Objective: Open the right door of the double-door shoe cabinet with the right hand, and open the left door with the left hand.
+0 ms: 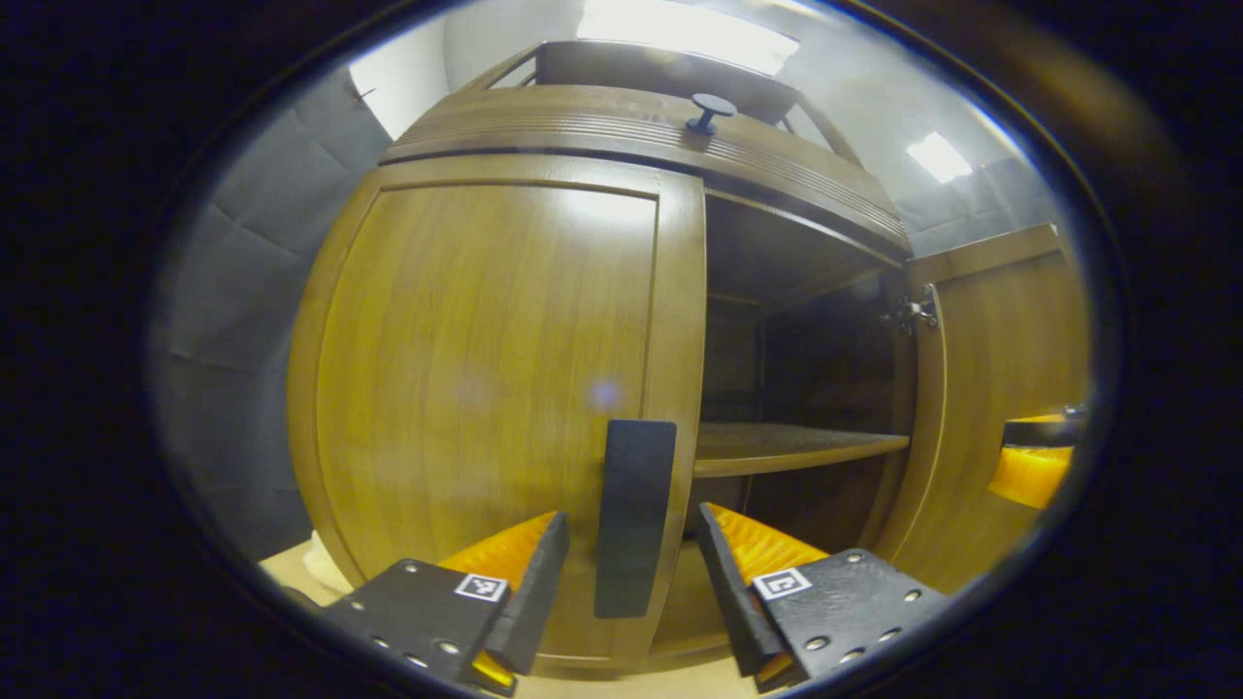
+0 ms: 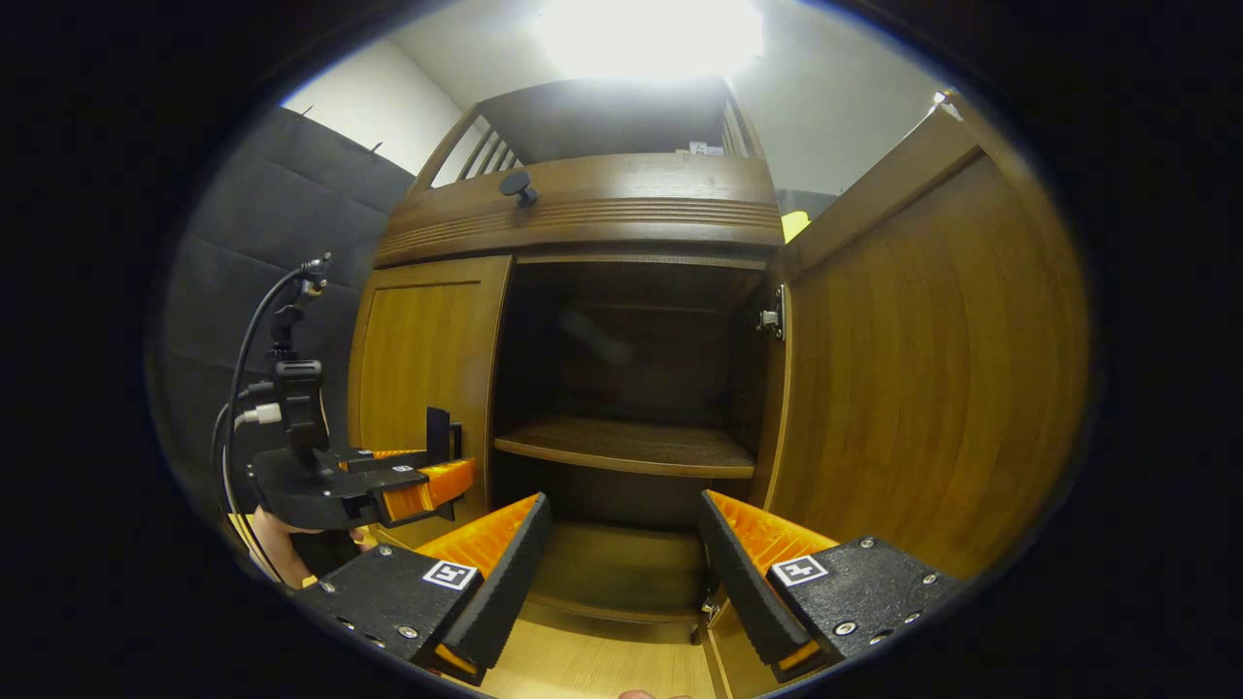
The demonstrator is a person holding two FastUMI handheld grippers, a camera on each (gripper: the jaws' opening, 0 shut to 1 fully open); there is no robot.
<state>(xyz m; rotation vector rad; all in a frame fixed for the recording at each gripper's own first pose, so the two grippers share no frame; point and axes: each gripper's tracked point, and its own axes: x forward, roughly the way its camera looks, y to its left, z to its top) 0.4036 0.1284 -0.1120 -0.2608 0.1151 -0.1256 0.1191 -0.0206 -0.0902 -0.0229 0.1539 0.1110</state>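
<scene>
The shoe cabinet (image 2: pixel 621 209) stands before you, its right door (image 2: pixel 923 369) swung wide and its left door (image 1: pixel 486 388) shut. Your left gripper (image 1: pixel 631 582) gapes wide around the black handle (image 1: pixel 634 515); pull before closing and it may slip off. Your right gripper (image 2: pixel 621 573) is spread, empty

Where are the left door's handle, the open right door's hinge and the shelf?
Left door handle (image 1: pixel 634 515): left gripper view, middle of the black bar.
Right door hinge (image 2: pixel 771 317): right gripper view, metal plate.
Shelf (image 2: pixel 631 449): right gripper view, top board.
</scene>
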